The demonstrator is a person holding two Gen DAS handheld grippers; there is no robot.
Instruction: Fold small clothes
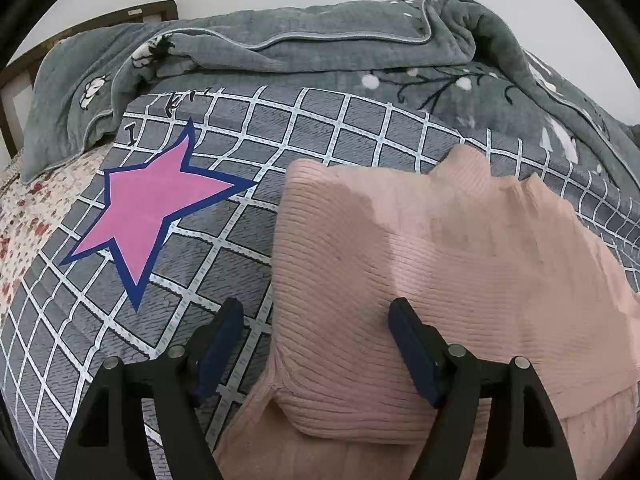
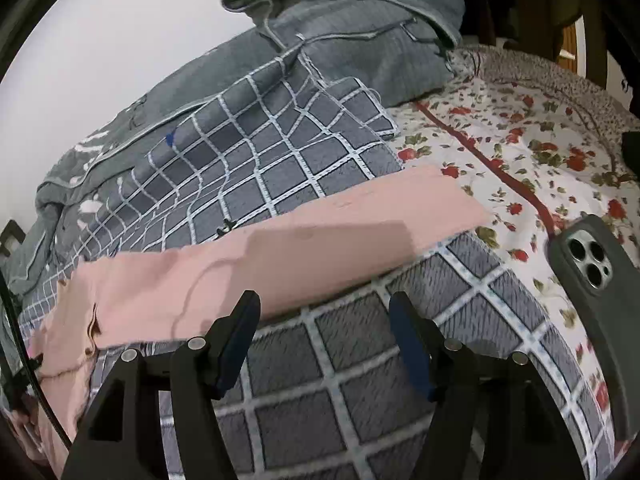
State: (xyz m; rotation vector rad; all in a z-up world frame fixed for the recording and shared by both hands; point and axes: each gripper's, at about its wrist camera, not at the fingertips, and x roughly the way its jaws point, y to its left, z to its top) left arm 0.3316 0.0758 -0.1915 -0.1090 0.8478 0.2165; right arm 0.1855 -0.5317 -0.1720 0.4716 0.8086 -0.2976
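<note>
A pink ribbed sweater is lying partly folded on a grey checked blanket covering a bed. The left gripper is hovering over the sweater's near edge, jaws spread wide, holding nothing. The right gripper is likewise hanging released, just beside the sweater's long edge. The knit looks soft, light and floppy; pinching a corner or hem seems best.
</note>
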